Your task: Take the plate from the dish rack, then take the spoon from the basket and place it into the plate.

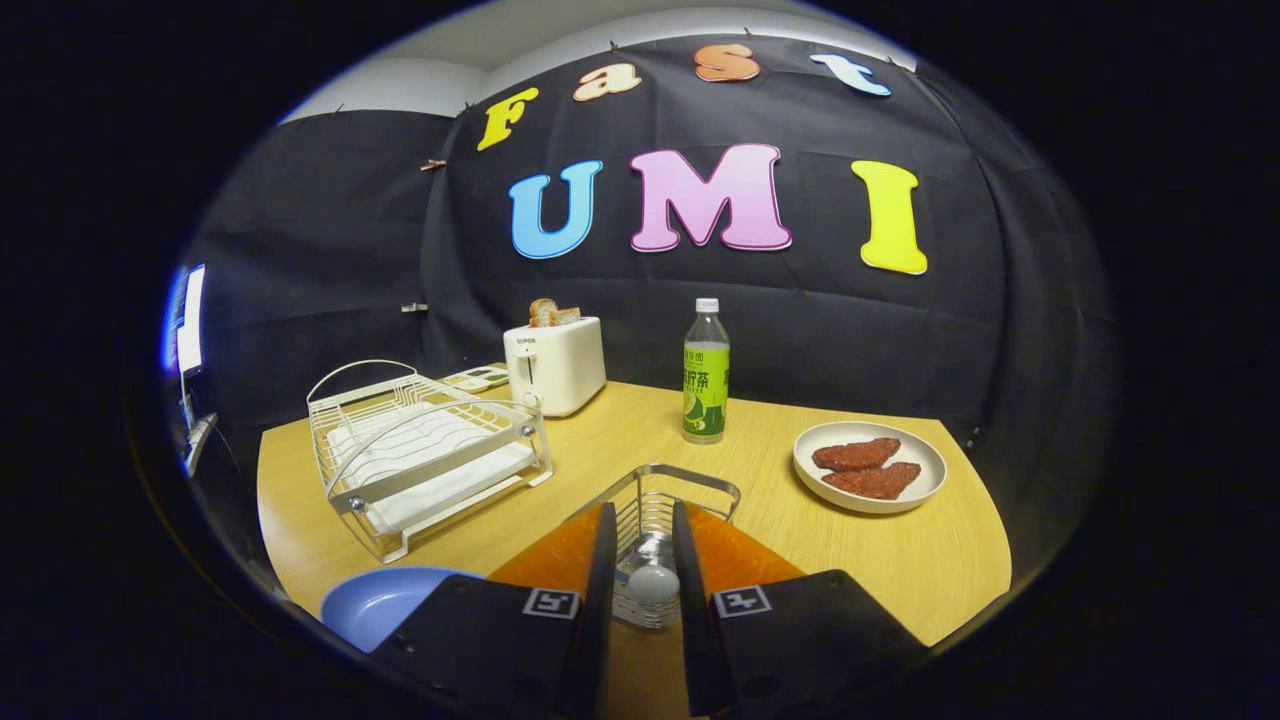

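Note:
My gripper (645, 560) reaches into the wire basket (690, 485), its fingers drawn close together. The spoon (652, 583) stands in the basket between them, its rounded end showing, and both fingers press on its sides. The blue plate (380, 603) lies on the table to the left of the fingers, close to the table's near edge. The white wire dish rack (425, 450) stands beyond the plate on the left with no dish in it.
A white toaster (555, 365) with bread in it stands behind the rack. A green-labelled bottle (706, 372) stands beyond the basket. A white plate with two dark red pieces of food (868, 466) sits to the right on the wooden table (940, 560).

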